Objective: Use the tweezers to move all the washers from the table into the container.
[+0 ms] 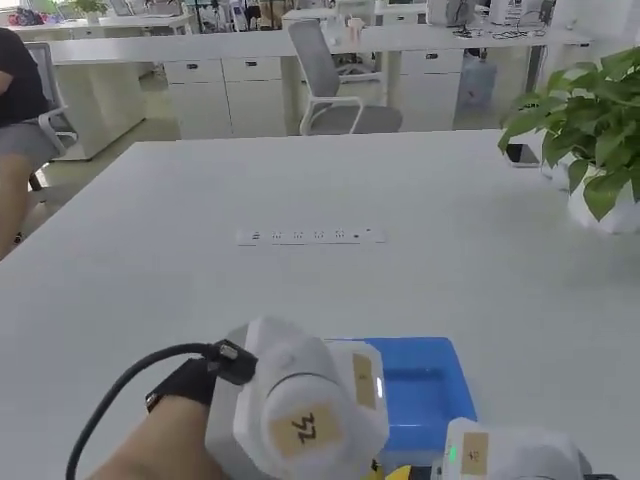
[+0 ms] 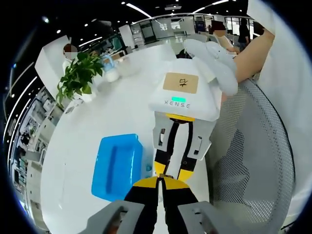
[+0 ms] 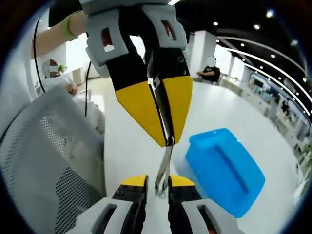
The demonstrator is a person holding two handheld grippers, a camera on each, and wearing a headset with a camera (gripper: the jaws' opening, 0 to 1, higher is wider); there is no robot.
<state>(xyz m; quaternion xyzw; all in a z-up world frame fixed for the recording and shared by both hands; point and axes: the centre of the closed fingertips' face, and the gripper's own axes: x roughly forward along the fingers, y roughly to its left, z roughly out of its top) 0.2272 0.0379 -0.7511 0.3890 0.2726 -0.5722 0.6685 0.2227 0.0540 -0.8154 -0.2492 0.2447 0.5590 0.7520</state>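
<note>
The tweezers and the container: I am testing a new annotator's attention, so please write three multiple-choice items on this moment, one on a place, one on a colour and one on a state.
1. In the head view, where does the potted plant stand?
A. at the right side of the table
B. at its left side
C. inside the container

2. What colour is the container?
A. red
B. blue
C. green

3. In the right gripper view, how are the tweezers held?
A. lying loose on the table
B. clamped between the jaws of the left gripper
C. standing in the container

Answers:
1. A, since its leaves and white pot sit at the table's right side.
2. B, since it is bright blue in all three views.
3. B, since the yellow jaws are shut on the thin metal shaft.
</note>
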